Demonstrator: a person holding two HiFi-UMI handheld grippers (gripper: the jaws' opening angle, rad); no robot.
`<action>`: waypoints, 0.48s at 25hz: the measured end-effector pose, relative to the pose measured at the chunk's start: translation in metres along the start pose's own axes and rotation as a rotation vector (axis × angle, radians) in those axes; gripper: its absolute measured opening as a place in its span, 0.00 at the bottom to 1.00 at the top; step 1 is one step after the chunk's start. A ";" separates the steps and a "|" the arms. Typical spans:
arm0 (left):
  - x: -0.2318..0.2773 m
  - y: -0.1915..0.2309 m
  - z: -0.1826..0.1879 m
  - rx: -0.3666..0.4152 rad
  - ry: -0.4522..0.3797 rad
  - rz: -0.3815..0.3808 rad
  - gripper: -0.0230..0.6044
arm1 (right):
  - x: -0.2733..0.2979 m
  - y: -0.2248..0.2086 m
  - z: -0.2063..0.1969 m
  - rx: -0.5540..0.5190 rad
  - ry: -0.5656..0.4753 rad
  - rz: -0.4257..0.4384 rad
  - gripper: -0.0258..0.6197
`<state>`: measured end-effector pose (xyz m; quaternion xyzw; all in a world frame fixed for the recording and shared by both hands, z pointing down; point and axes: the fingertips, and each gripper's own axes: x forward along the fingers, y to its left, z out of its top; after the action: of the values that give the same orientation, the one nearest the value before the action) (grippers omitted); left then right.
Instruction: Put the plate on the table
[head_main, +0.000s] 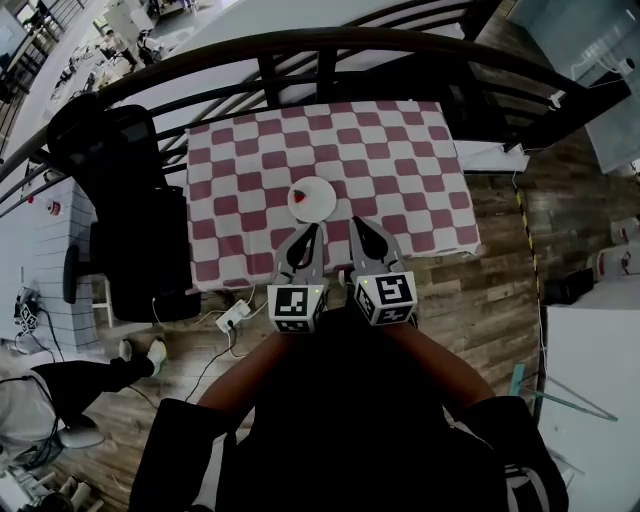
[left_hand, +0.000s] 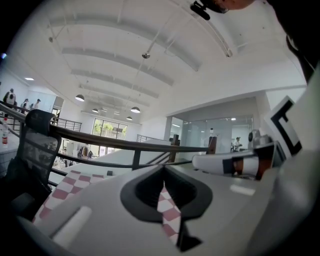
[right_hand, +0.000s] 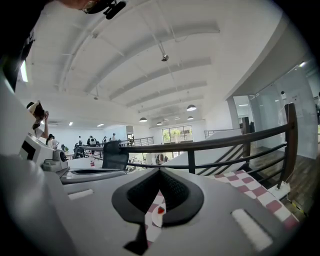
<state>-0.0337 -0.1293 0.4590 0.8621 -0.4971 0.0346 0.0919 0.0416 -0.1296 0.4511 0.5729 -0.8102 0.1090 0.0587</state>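
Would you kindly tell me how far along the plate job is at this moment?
Done, it seems: the white plate, with a small red item on it, sits flat on the checkered table. In hand: nothing. The left gripper and right gripper are both shut and empty, beside the plate's near edge. Left: probably only drawing the grippers away.

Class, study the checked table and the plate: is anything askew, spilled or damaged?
Nothing stands out. The white plate sits flat on the checked tablecloth, inside its edges, with a small red thing on it; no spill or damage shows.
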 end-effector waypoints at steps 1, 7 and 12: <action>-0.001 -0.001 -0.001 -0.002 0.000 0.001 0.05 | -0.001 0.000 -0.001 -0.004 0.003 -0.001 0.04; -0.006 -0.002 -0.004 -0.034 -0.002 0.016 0.05 | -0.005 0.006 -0.009 -0.025 0.033 0.012 0.04; -0.015 -0.008 -0.008 -0.030 0.006 0.017 0.05 | -0.007 0.010 -0.015 -0.032 0.045 0.019 0.04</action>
<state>-0.0336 -0.1111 0.4632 0.8562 -0.5046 0.0306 0.1062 0.0343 -0.1161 0.4630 0.5616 -0.8157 0.1094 0.0848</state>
